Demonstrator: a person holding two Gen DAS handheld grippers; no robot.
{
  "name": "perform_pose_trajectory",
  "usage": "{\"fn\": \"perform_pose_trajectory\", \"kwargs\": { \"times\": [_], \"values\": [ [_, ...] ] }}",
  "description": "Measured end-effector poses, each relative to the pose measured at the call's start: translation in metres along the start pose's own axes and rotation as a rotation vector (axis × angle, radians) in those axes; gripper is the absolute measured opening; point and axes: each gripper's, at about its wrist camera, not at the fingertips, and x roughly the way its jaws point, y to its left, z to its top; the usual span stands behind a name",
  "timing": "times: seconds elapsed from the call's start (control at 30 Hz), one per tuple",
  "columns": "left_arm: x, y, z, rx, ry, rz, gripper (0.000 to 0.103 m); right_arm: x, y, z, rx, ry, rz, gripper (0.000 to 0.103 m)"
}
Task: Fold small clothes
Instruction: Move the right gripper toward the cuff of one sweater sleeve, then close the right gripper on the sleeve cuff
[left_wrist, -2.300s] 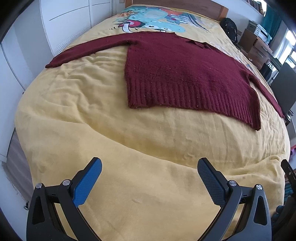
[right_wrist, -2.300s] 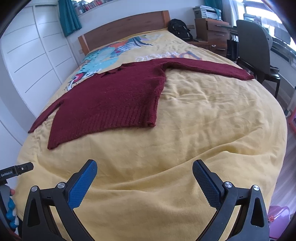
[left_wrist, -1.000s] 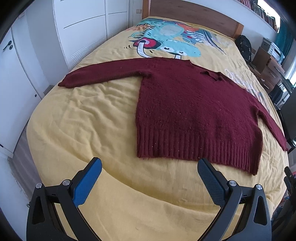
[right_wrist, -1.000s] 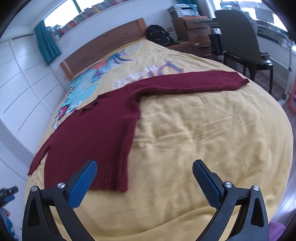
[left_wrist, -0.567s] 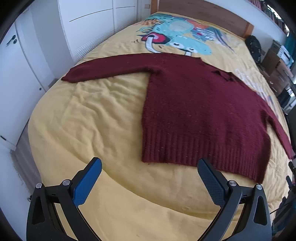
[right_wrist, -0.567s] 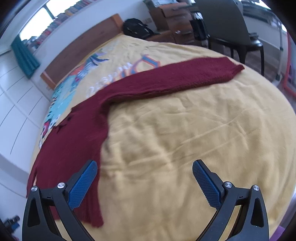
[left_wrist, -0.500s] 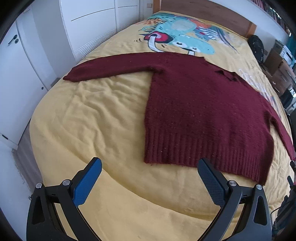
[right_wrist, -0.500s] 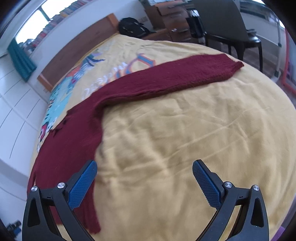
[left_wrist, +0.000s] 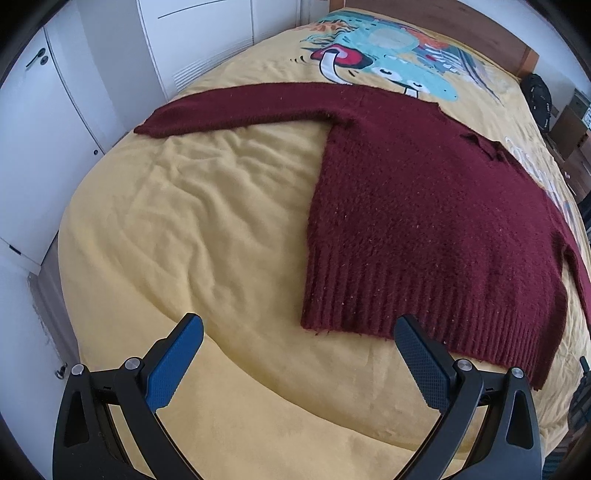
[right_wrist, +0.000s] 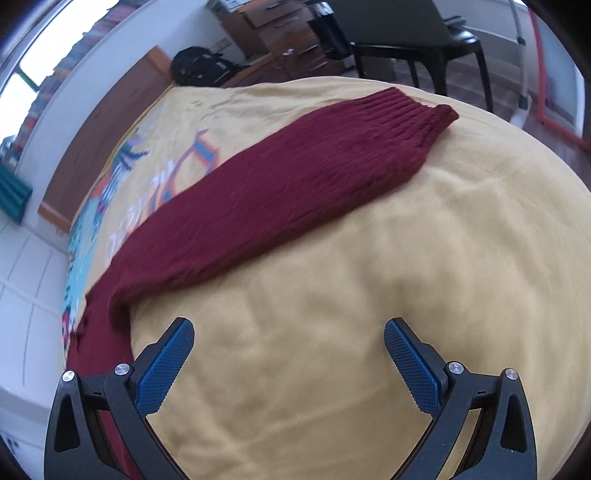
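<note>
Both claws noted spread wide and holding nothing: my left claw (left_wrist: 298, 336) hangs low in its frame above the yellow bedspread (left_wrist: 192, 229), its right-hand pad just over the ribbed hem of the maroon sweater (left_wrist: 417, 218). That sweater lies flat on the bed, filling the right half of the left view, one sleeve (left_wrist: 240, 107) stretched toward upper left. My right claw (right_wrist: 289, 336) hovers over bare bedspread (right_wrist: 369, 280), the other sleeve (right_wrist: 295, 184) running diagonally from lower left to upper right above it.

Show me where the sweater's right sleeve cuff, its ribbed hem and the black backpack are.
right sleeve cuff (right_wrist: 413, 110), right wrist view, ribbed end.
ribbed hem (left_wrist: 424, 310), left wrist view, middle of ribbing.
black backpack (right_wrist: 201, 66), right wrist view, its front.
</note>
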Motion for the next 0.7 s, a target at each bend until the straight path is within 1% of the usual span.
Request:
{"fn": "perform_pose_trajectory", "kwargs": {
  "times": [0.13,0.2,0.33,0.47,0.7],
  "values": [
    [0.007,-0.004,0.001,0.003,0.01,0.005,0.102,0.01,-0.015,0.02,0.061,-0.002,0.058,0.103],
    [0.01,-0.005,0.001,0.007,0.013,0.006,0.102,0.014,-0.019,0.031,0.074,-0.01,0.073,0.103],
    [0.015,-0.008,0.001,0.009,0.021,0.01,0.102,0.021,-0.023,0.05,0.088,-0.024,0.081,0.103],
    [0.017,-0.006,0.002,0.006,0.023,0.018,0.102,0.028,-0.033,0.068,0.129,-0.04,0.096,0.102],
    [0.022,0.0,0.003,-0.012,0.029,0.034,0.102,0.036,-0.047,0.094,0.192,-0.07,0.084,0.096]
  ]
}}
